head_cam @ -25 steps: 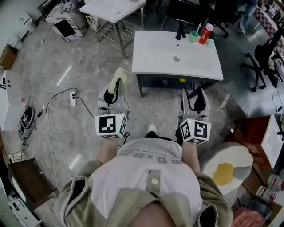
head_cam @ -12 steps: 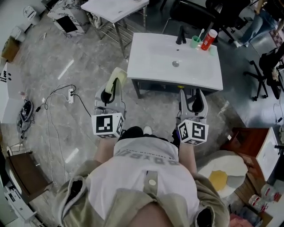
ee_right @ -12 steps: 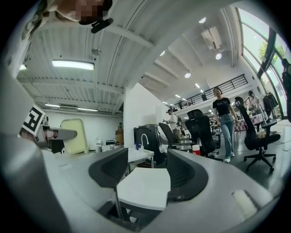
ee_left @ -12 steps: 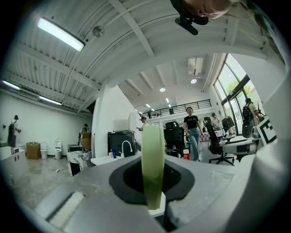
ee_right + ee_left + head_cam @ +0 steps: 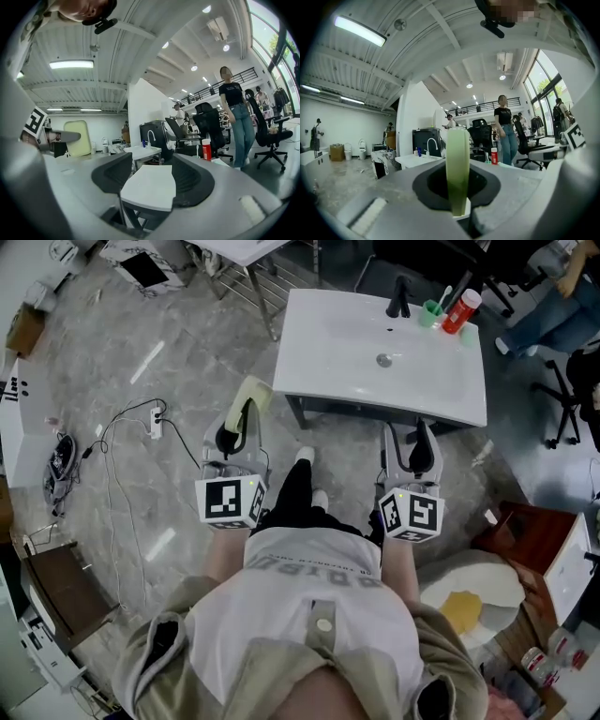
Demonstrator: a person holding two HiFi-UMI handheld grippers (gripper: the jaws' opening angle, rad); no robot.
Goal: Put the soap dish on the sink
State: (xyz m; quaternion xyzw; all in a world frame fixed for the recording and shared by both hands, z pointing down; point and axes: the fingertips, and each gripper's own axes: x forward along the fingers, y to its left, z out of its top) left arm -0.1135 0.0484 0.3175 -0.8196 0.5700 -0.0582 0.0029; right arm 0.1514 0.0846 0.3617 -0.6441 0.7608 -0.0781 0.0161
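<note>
Both claws have been carried a step closer to the white sink (image 5: 328, 343), and one shoe (image 5: 303, 457) is now thrust forward beneath them. The pale green soap dish (image 5: 255, 393) is kept clamped edge-on in the left claw (image 5: 236, 427), just short of the sink's front left corner. The right claw (image 5: 410, 434) is held apart and empty. Placement is judged not yet begun.

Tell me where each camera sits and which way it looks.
Head view: on the person's head, looking steeply down at floor and sink; shows torso, forearms, left gripper, right gripper.
Left gripper view: on that gripper, looking level along jaws shut on the soap dish.
Right gripper view: on that gripper, looking level between open jaws at the sink.
Shared: all three show the red bottle.
</note>
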